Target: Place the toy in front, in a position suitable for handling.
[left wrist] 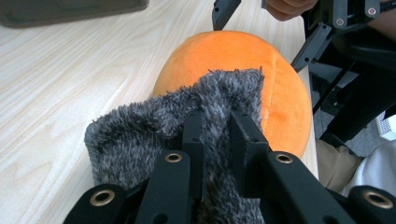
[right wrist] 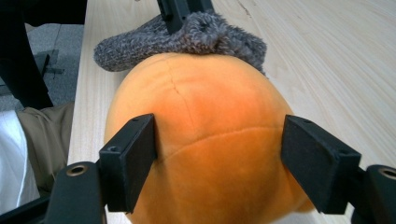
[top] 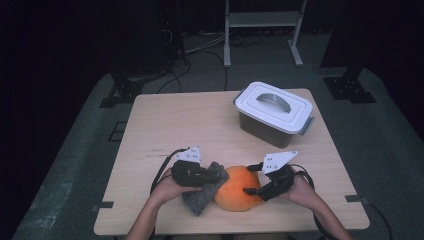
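Observation:
A round orange plush ball [top: 239, 192] lies near the table's front edge. A grey fuzzy cloth [top: 200, 200] drapes against its left side. My left gripper [top: 217, 176] is shut on a fold of that cloth [left wrist: 140, 135], pinched between the jaws [left wrist: 215, 135] right at the ball [left wrist: 280, 93]. My right gripper [top: 248, 179] straddles the ball's right end. In the right gripper view its jaws [right wrist: 219, 154] stand wide on either side of the ball [right wrist: 210, 121], close to its surface without denting it. The cloth [right wrist: 187, 37] lies over the ball's far side.
A lidded white and grey container [top: 272, 112] stands at the table's back right. The wooden table [top: 175, 125] is bare wood to the left and behind the hands. The person's forearms come in over the front edge.

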Demonstrator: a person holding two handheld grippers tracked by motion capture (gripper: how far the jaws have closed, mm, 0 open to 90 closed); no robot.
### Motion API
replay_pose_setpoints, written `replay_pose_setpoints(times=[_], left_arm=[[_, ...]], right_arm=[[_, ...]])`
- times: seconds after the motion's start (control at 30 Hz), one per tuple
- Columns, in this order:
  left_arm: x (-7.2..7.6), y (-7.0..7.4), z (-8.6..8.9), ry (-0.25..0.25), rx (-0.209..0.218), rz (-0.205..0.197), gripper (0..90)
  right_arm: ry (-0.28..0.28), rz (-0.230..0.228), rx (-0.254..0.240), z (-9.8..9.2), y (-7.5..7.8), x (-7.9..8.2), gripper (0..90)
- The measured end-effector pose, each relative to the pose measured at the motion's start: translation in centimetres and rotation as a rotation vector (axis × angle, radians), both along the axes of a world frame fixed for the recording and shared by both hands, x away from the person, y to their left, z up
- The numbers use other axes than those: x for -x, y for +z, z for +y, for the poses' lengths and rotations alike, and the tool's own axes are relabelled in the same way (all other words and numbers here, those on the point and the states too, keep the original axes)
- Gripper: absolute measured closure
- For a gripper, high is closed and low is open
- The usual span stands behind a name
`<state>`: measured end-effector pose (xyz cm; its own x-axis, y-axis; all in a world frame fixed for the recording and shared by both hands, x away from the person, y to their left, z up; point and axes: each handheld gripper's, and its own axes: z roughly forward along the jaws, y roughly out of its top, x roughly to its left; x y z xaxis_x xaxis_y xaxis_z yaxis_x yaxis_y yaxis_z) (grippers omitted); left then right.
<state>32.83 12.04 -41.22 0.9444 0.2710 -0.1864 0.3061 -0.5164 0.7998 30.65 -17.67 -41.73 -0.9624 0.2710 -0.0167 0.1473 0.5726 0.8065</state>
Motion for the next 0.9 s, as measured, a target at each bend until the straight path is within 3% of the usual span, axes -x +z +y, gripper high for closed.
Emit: replay_pose_setpoints(times=[0.17, 0.47, 0.6, 0.73, 0.8, 0.9], left_arm=[[0.1, 0.1, -0.1, -0.004, 0.001, 0.000, 77.2], [0.0, -1.2, 0.8, 0.028, -0.010, 0.032, 76.7], [0.0, -0.8, 0.6, 0.028, 0.005, 0.029, 76.8], [0.0, 0.2, 0.0, -0.010, 0.092, 0.034, 76.8], [0.2, 0.8, -0.7, -0.026, 0.090, 0.015, 76.8], [0.3, 1.0, -1.5, -0.044, 0.055, -0.005, 76.7]], right_arm=[[-0.016, 0.050, 0.015, -0.6, -0.7, -0.1, 31.5], [-0.020, 0.110, 0.017, -1.9, -1.3, -0.5, 32.1], [-0.022, 0.116, 0.021, -1.7, -1.3, -0.5, 32.1], [-0.023, 0.118, 0.004, -1.7, -1.4, -0.5, 32.0], [-0.020, 0.116, 0.007, -1.6, -1.4, -0.4, 32.0], [-0.019, 0.119, 0.008, -1.7, -1.4, -0.4, 32.1]])
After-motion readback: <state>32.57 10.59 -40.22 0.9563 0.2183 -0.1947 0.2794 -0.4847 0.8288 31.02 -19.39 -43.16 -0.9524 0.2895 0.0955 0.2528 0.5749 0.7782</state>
